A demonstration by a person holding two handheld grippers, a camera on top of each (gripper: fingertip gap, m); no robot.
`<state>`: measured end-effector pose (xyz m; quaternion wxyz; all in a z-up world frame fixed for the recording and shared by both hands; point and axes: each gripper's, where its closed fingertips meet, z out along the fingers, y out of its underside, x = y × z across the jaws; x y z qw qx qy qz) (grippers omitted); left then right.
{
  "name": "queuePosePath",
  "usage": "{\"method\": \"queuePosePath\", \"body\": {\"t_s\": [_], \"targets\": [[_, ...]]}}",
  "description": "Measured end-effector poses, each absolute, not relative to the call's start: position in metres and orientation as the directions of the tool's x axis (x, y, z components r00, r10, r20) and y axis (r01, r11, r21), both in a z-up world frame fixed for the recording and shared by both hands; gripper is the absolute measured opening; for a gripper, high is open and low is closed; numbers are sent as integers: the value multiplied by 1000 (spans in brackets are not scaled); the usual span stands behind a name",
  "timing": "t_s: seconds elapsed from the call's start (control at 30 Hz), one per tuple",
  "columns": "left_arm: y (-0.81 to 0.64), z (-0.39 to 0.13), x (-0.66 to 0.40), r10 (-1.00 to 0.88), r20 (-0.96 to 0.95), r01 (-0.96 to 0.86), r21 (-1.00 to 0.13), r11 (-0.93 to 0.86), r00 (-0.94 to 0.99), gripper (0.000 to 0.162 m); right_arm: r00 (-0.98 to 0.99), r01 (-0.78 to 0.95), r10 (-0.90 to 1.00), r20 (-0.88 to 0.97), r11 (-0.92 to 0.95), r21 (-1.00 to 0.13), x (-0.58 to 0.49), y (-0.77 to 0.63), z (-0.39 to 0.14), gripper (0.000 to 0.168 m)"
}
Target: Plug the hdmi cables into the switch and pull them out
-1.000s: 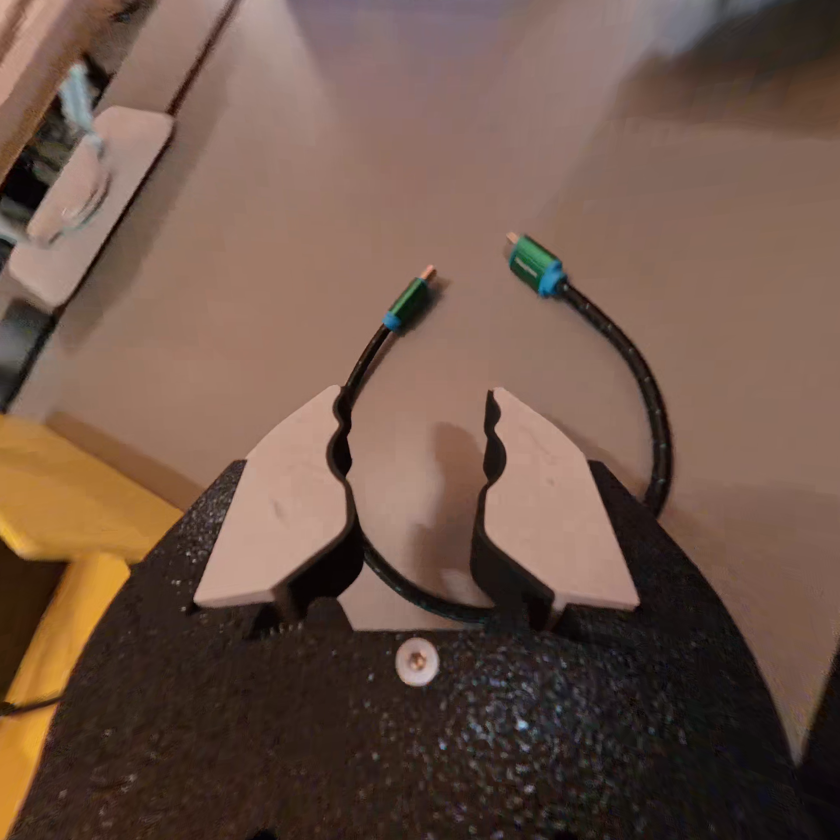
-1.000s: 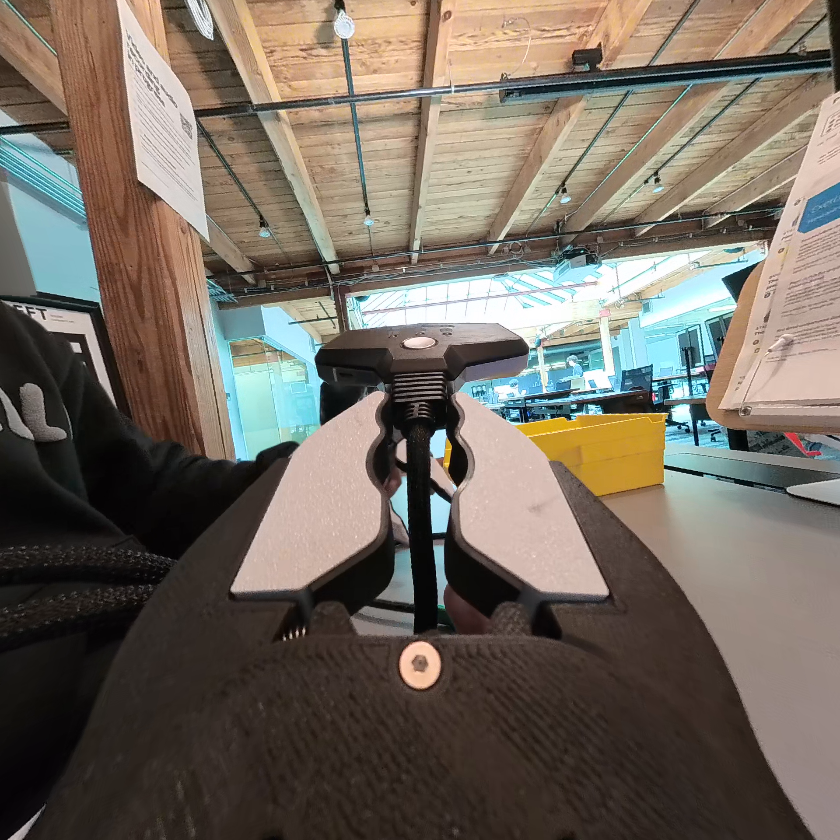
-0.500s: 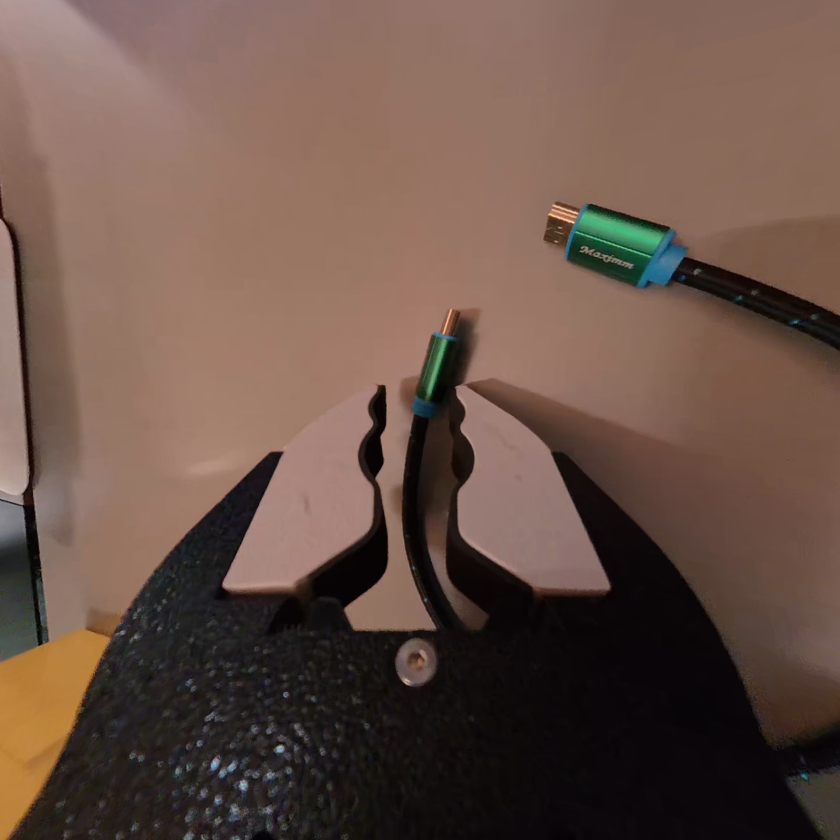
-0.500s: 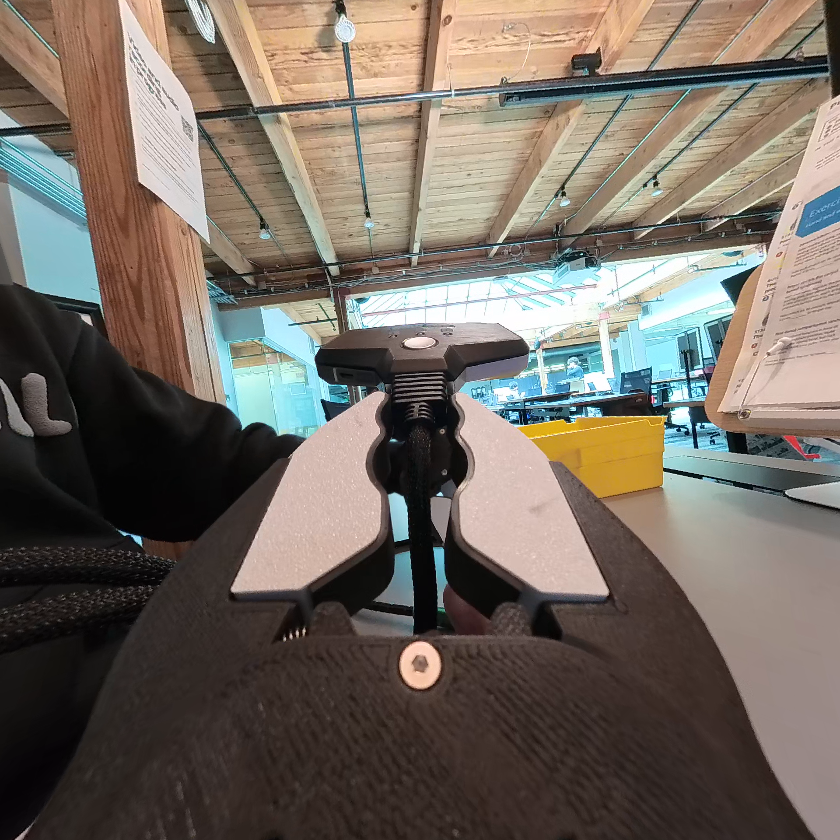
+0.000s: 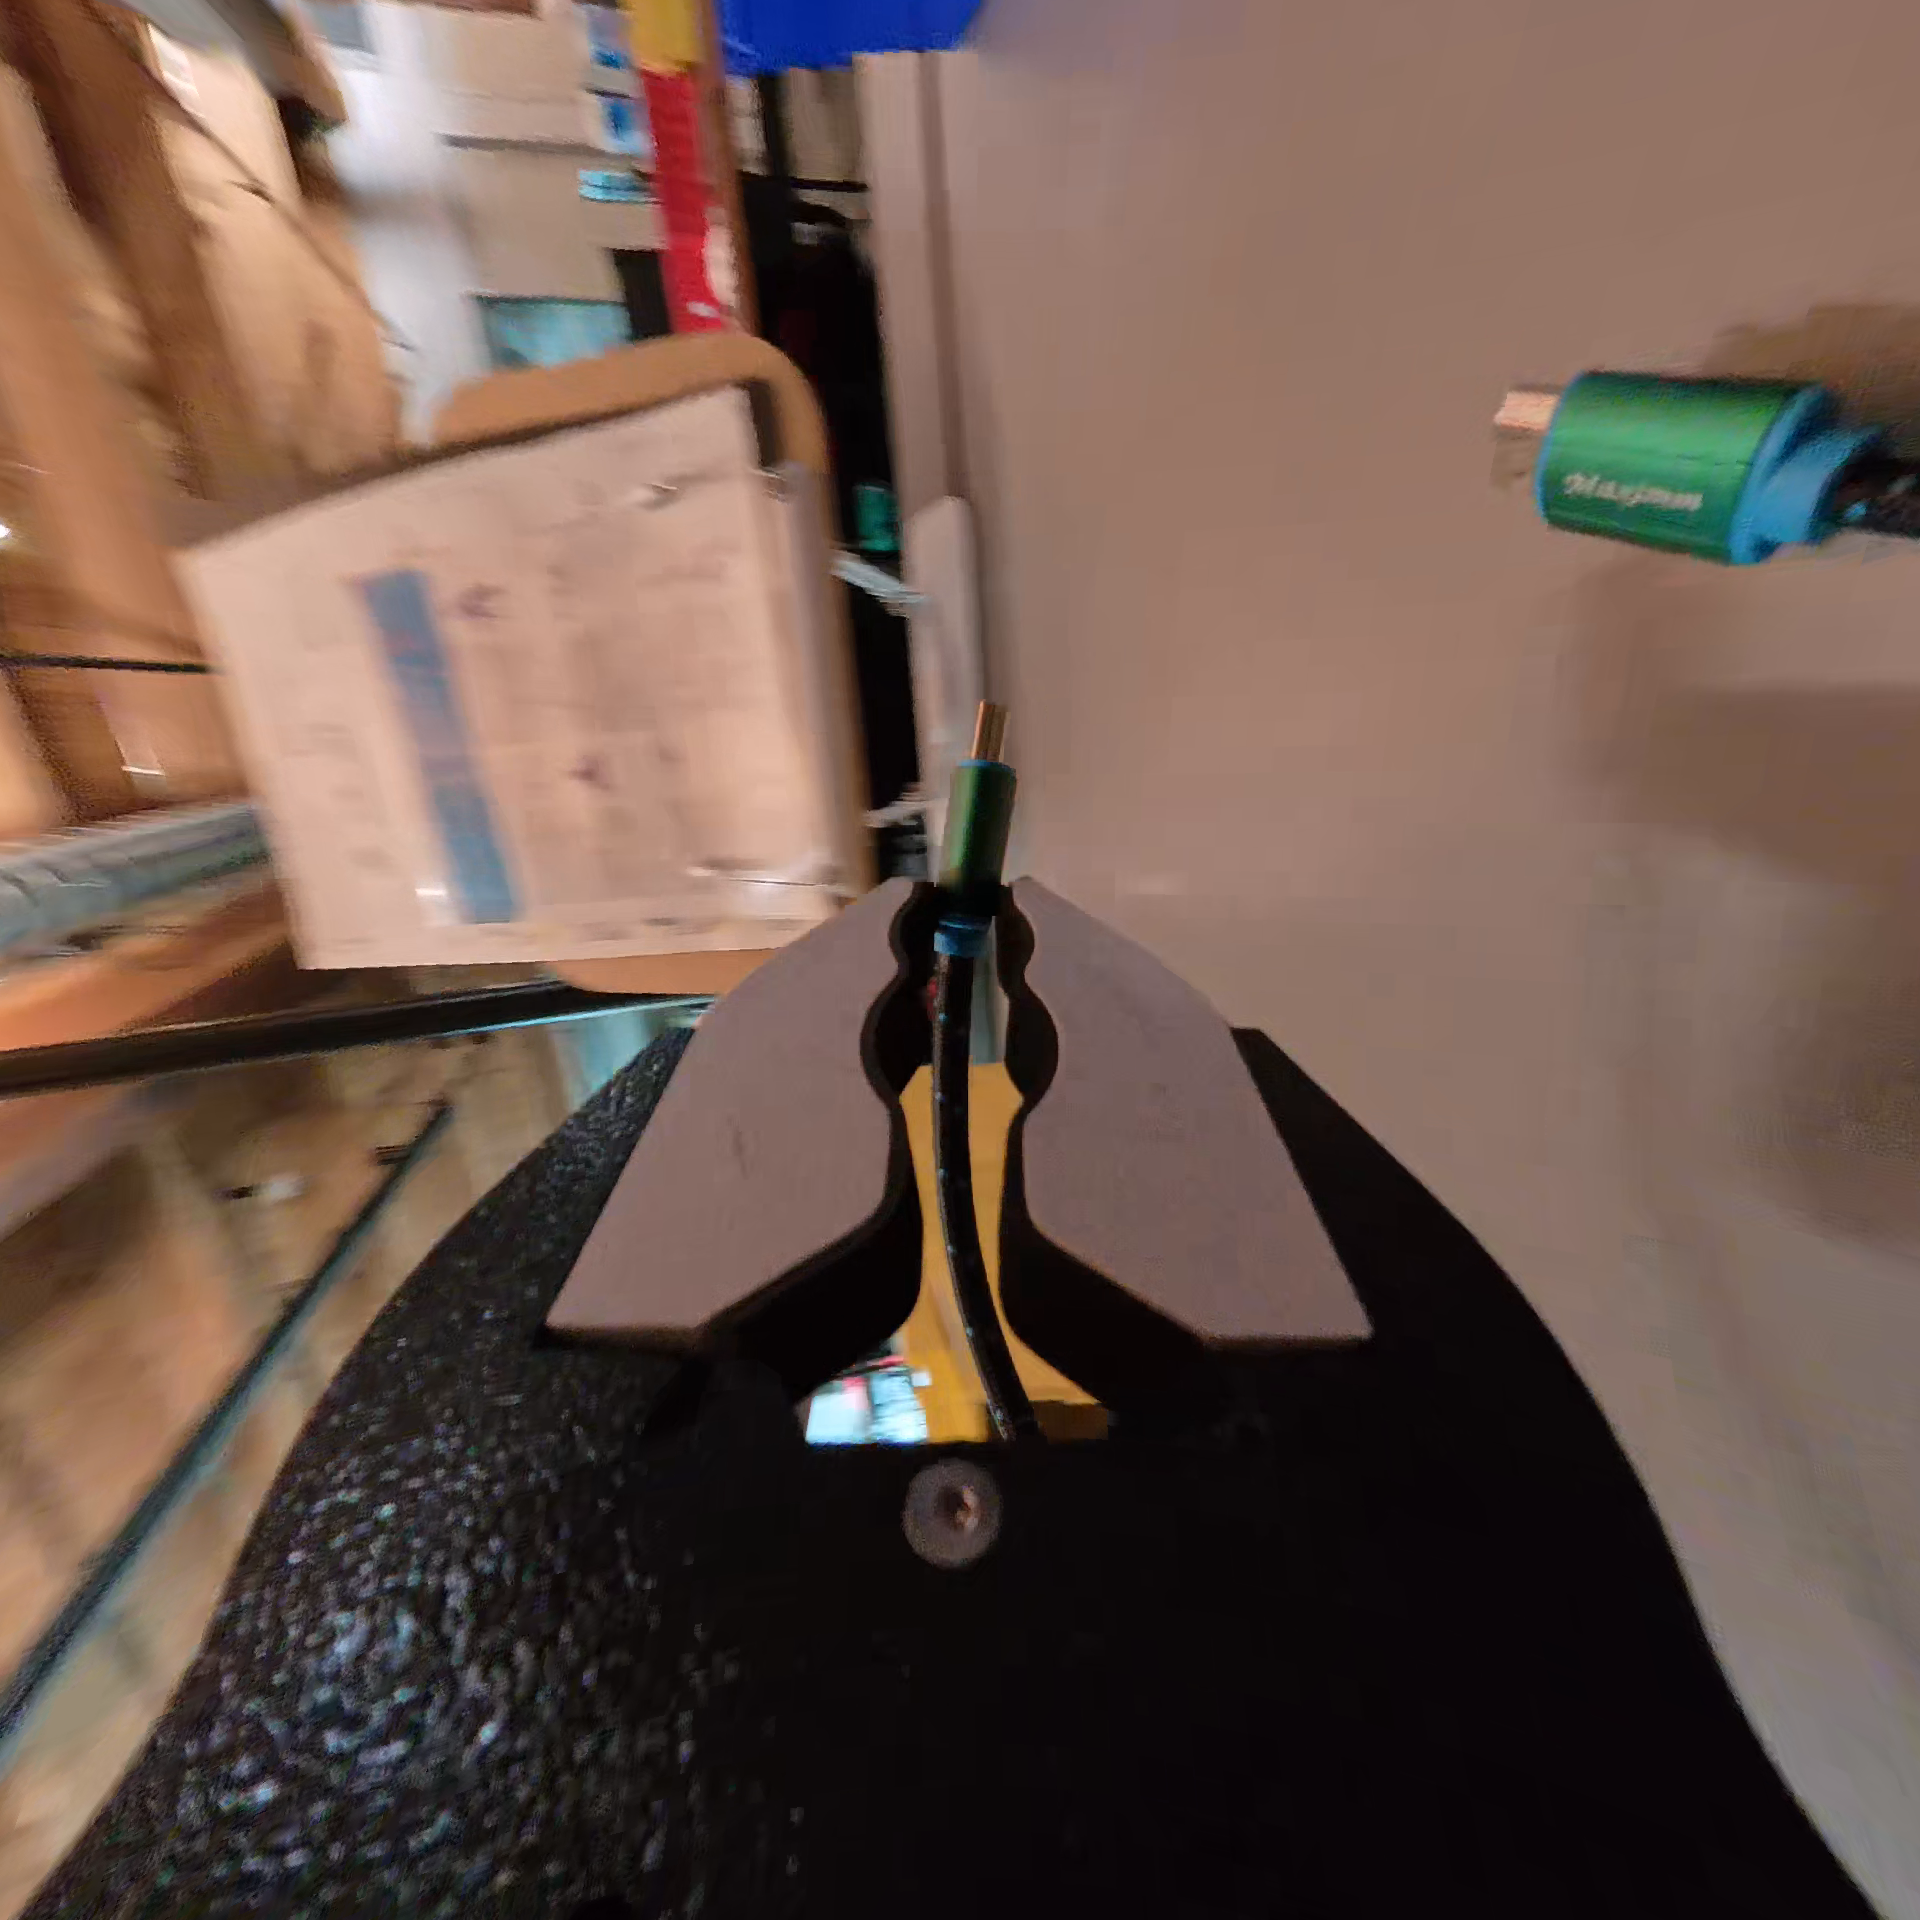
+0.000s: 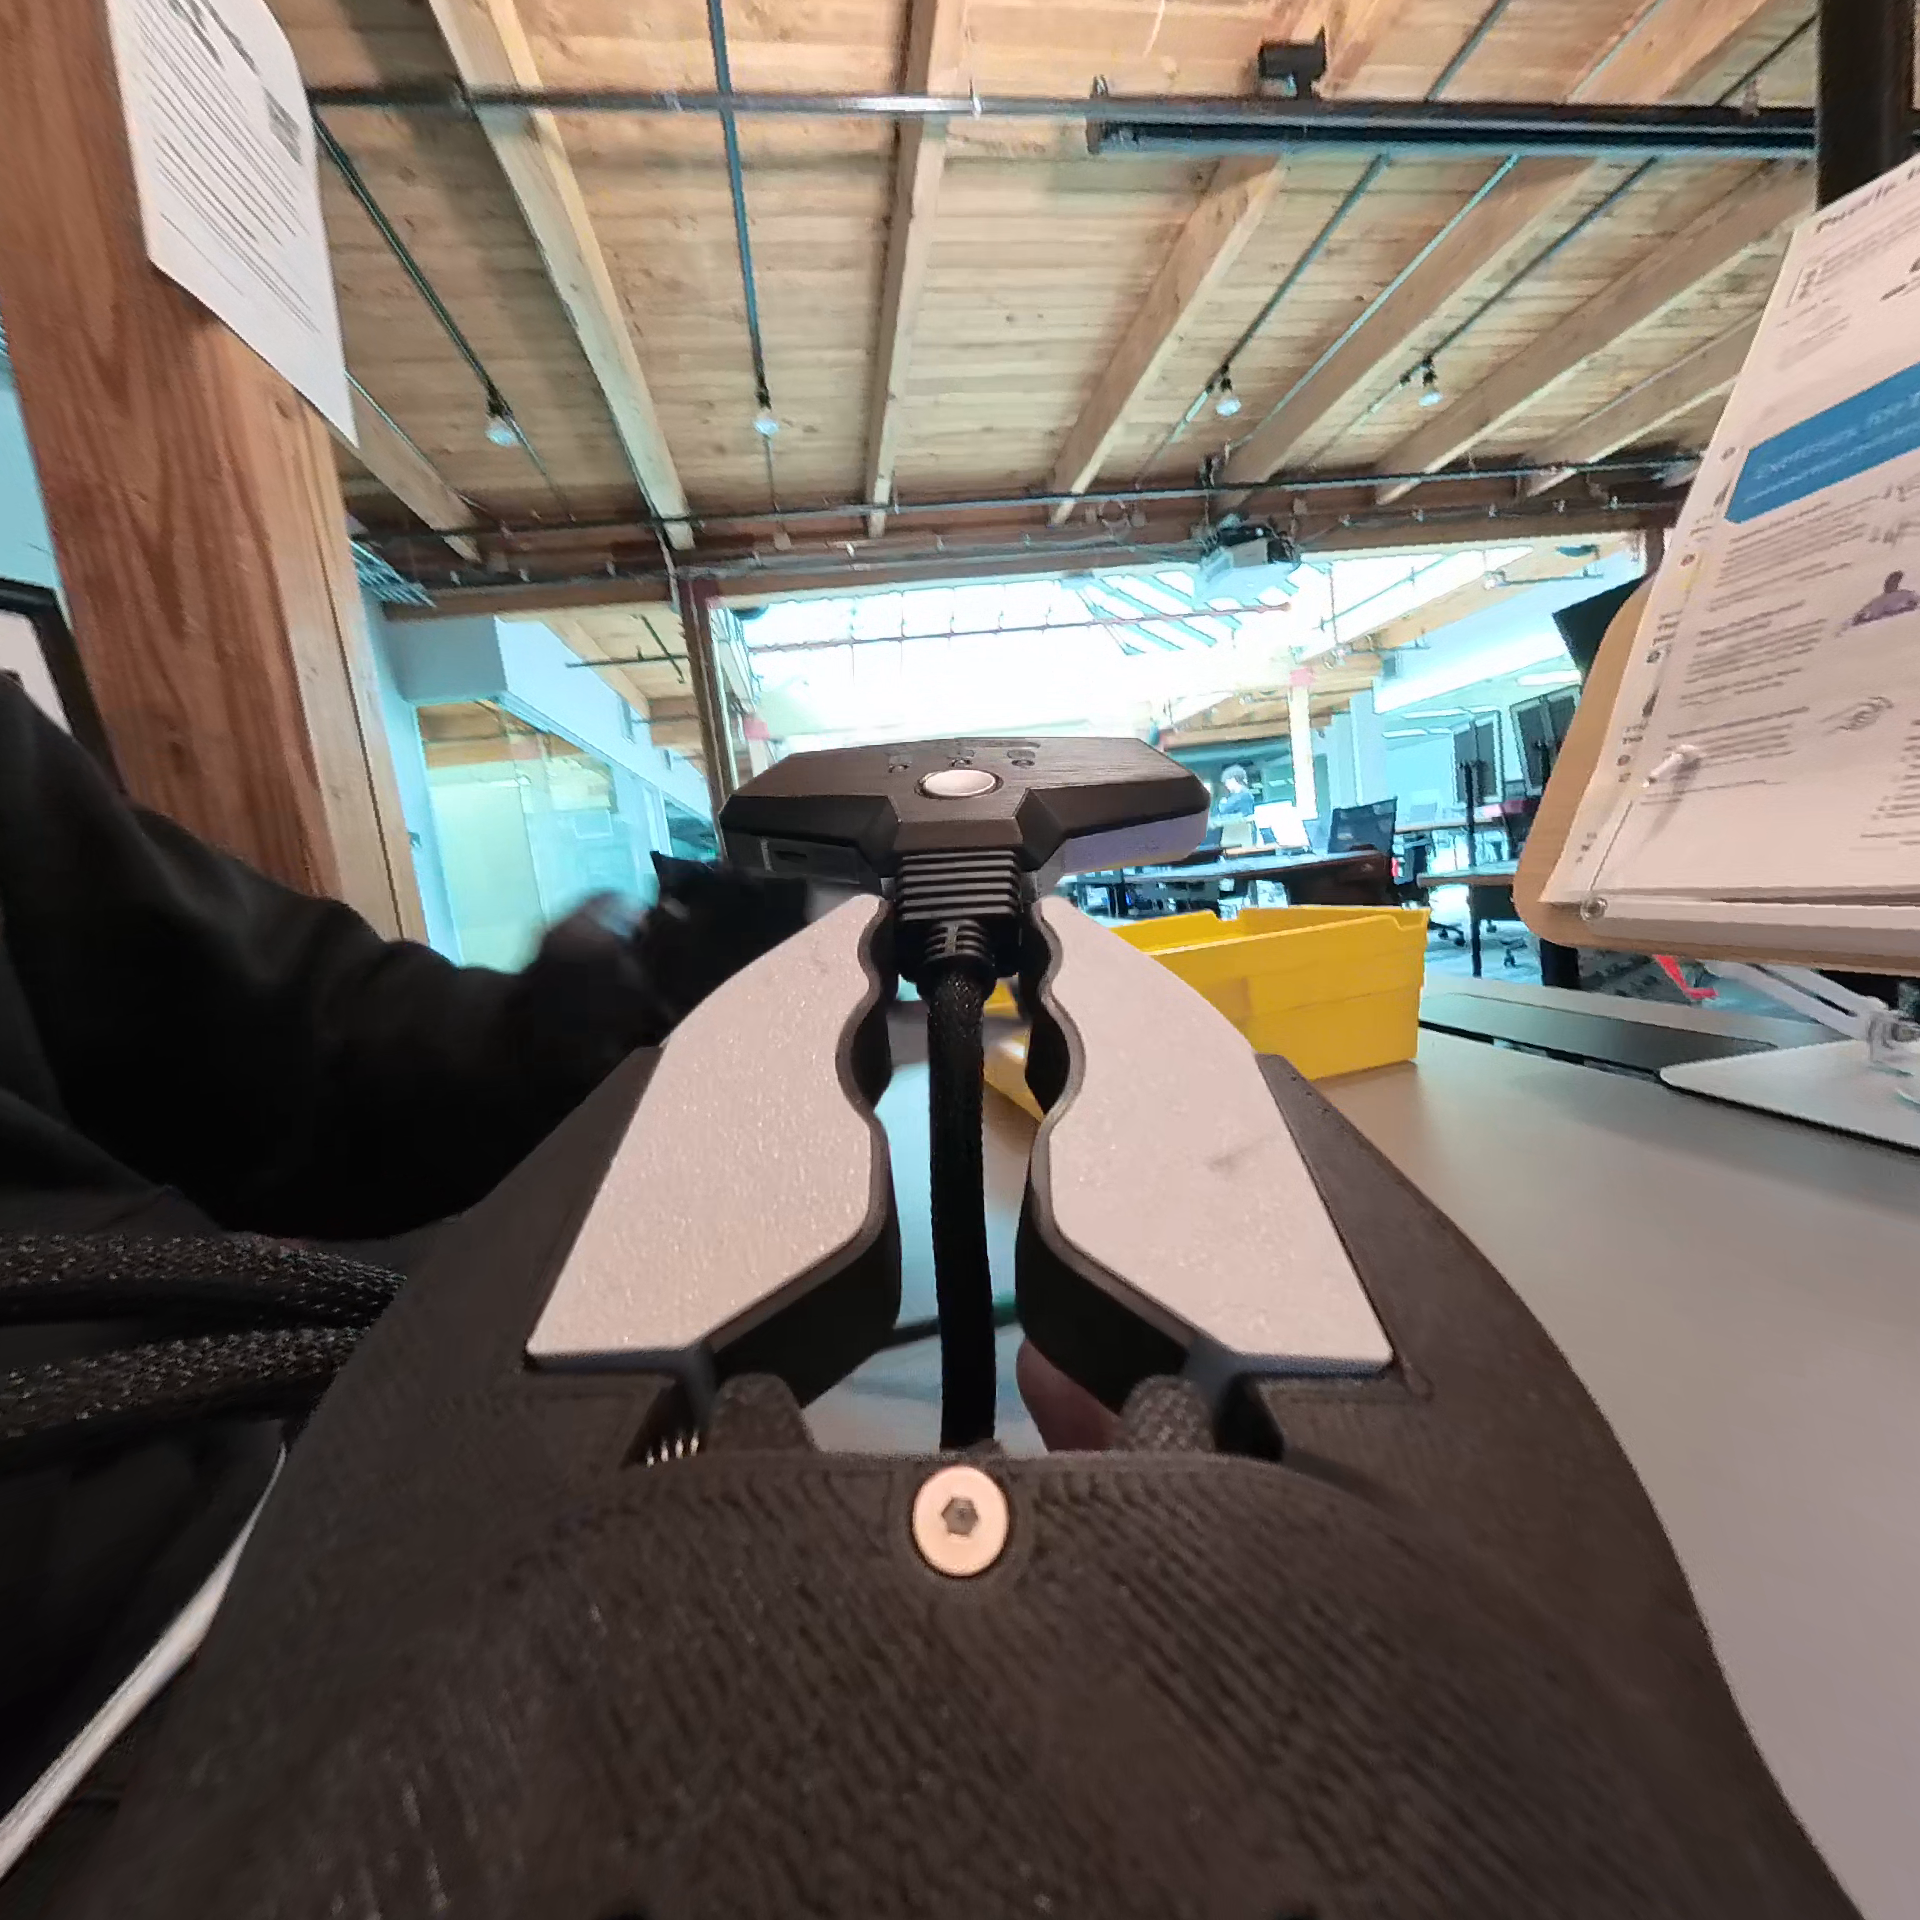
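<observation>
My left gripper (image 5: 964,902) is shut on the rear of a green HDMI plug (image 5: 977,826) with a blue collar; its metal tip sticks out past the fingertips and its black braided cable runs back between the fingers. A second green HDMI plug (image 5: 1673,478) lies on the grey table (image 5: 1351,727) at the upper right, apart from my gripper. My right gripper (image 6: 958,914) is shut on the ribbed cable neck of the black HDMI switch (image 6: 961,805), held up off the table. The switch's braided cable (image 6: 961,1174) runs back between the fingers.
A clipboard with a printed sheet (image 5: 509,707) stands tilted at the left of the left wrist view; it also shows in the right wrist view (image 6: 1787,582). Yellow bins (image 6: 1309,971) sit behind the switch. A person's dark sleeve (image 6: 260,1018) fills the left. A wooden post (image 6: 177,499) stands behind.
My left gripper closed on the green plug's rear and lifted and swung left with it, so the clipboard came into view. The right gripper and switch stayed nearly still; the dark sleeve moved further in.
</observation>
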<state>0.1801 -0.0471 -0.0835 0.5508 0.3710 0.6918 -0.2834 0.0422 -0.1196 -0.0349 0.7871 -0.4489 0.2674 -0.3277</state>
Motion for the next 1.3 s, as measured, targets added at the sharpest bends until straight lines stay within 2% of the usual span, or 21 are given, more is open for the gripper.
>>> {"method": "queuePosePath", "body": {"t_s": [0.1,0.2,0.37,0.6,1.03,1.3], "targets": [[-48,-39,154,137,-990,849,108,517,43,11,660,271,-740,-132,397,-877,41,-118,-34,22],[-49,-14,132,106,-986,862,161,480,125,11,674,281,-726,-134,419,-863,38,-119,-31,22],[-45,5,99,86,-992,914,122,388,95,11,681,298,-725,-106,407,-864,35,-116,-30,22],[-39,10,83,146,-989,954,21,298,-24,11,688,308,-723,-69,376,-874,34,-111,-30,22],[-37,3,84,160,-982,937,150,315,103,11,715,268,-695,-71,367,-891,35,-104,-35,22],[-35,1,84,188,-974,930,185,318,129,11,711,258,-700,-64,344,-903,37,-102,-38,22]]}}
